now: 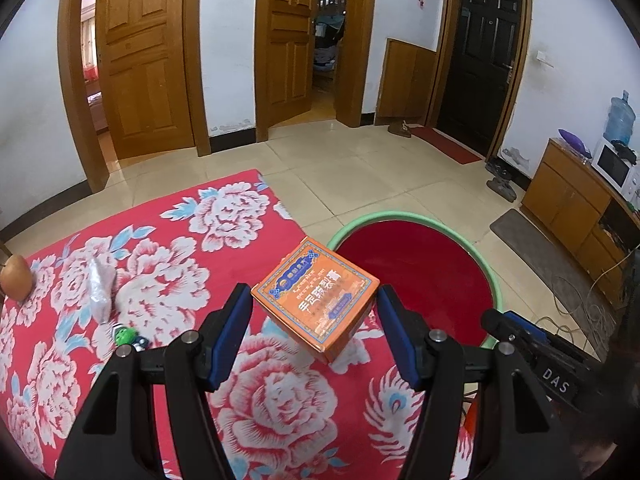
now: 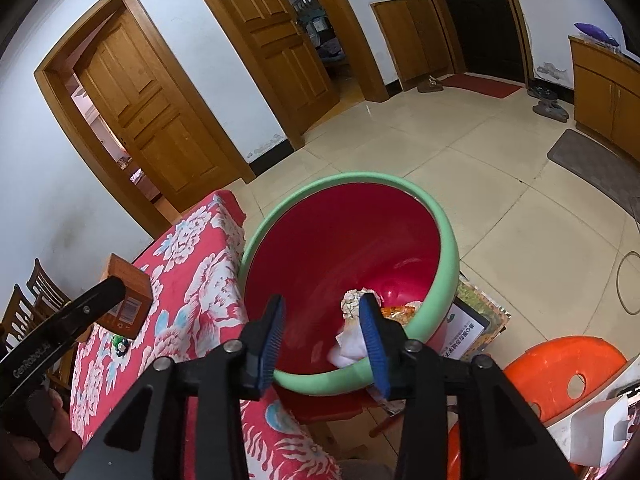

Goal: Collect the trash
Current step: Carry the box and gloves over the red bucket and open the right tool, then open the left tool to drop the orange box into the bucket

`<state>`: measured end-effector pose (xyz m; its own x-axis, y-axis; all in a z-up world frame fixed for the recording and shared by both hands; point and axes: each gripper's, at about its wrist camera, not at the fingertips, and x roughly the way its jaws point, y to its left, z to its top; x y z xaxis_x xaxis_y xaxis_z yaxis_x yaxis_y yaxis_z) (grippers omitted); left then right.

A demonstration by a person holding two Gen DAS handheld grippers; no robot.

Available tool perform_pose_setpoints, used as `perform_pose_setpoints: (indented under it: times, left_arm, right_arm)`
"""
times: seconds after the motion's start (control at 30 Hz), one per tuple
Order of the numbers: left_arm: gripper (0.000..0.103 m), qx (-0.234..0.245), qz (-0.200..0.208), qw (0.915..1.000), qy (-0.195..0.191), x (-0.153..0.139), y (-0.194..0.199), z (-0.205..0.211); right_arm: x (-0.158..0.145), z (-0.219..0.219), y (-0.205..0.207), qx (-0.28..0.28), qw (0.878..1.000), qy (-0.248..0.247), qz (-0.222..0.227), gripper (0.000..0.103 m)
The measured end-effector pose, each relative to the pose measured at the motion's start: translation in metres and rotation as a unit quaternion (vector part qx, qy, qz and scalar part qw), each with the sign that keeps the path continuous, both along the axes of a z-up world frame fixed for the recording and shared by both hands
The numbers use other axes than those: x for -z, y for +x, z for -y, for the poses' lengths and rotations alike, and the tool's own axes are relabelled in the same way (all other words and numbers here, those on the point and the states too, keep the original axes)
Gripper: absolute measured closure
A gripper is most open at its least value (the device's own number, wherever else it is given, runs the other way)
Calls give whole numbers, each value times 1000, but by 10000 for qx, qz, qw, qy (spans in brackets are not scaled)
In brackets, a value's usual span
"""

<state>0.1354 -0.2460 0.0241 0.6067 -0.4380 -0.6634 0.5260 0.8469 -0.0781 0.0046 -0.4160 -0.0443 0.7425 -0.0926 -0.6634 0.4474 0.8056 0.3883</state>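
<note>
The left gripper point(image 1: 314, 330) clamps the orange carton point(image 1: 318, 296) by its side faces; light, stiff cardboard, crushable. The right gripper point(image 2: 324, 340) hangs part-open and empty over the red basin point(image 2: 448, 248).

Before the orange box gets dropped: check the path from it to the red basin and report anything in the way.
Nothing visible blocks it. The orange box, held in the left tool, sits above the floral tablecloth beside the red basin. The basin's mouth is open; only trash lies at its bottom.
</note>
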Motion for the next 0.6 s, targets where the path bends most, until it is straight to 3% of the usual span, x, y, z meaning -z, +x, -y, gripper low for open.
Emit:
perform_pose_setpoints:
  times: [0.4,0.6]
  left_arm:
    - [39,284,67,9996,-18,5,2,33]
    - [39,376,34,9993,27,12,9,51]
  right_arm:
    - [-17,13,-29,513,9984,-109,212,35]
    - [-17,18,-36,616,9979,-89,201,35]
